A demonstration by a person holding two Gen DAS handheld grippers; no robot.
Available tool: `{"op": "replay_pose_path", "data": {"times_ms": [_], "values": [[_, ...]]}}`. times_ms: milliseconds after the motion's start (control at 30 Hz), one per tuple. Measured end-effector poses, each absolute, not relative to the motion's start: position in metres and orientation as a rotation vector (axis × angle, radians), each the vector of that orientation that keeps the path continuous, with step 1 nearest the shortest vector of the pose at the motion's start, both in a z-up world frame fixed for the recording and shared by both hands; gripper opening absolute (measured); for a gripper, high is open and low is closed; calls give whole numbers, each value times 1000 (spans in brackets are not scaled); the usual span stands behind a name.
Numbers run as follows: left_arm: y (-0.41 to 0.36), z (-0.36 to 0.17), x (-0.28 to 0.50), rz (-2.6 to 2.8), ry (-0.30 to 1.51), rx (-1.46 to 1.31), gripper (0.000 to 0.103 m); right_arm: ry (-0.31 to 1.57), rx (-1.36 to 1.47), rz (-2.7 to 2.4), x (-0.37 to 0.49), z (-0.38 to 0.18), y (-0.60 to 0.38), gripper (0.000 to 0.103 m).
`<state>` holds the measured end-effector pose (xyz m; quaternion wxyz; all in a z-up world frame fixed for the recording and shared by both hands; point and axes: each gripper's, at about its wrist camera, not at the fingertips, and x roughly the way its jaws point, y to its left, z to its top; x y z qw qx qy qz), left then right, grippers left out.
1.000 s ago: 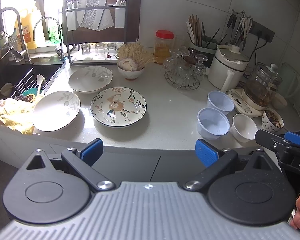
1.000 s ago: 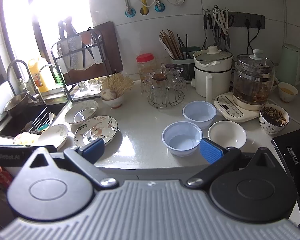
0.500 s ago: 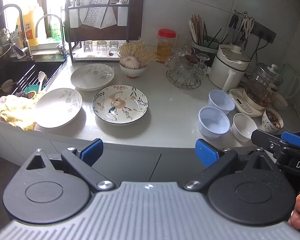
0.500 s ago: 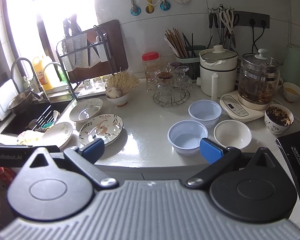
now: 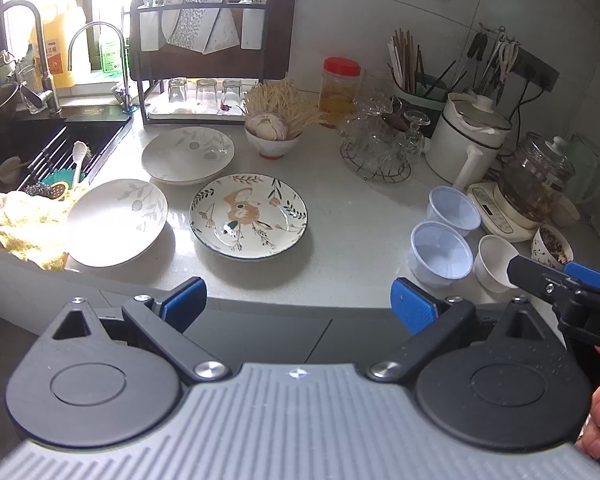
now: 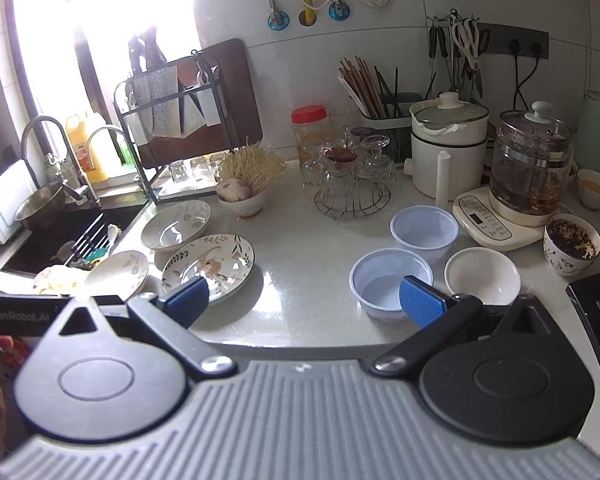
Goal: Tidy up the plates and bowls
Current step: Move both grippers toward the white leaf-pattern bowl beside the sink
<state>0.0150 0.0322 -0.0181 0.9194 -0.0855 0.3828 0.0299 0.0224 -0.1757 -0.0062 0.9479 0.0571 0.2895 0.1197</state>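
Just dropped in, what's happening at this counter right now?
A person holds both claws open at the counter's front edge, gripping nothing. The left claw faces the patterned plate and two pale plates; the right claw faces the two blue bowls and white bowl. Nothing is stacked.

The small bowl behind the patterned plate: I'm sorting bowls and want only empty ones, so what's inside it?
The small bowl holds a garlic bulb and a bundle of pale thin strands. They cover its bottom, so anything underneath is hidden.
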Motion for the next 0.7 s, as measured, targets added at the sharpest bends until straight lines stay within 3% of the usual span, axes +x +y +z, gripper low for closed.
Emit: {"op": "replay_pose_path", "data": {"times_ms": [700], "values": [[176,-14,102,-10,828,-184,100,665,158,282,82,-9,-50,103]]}}
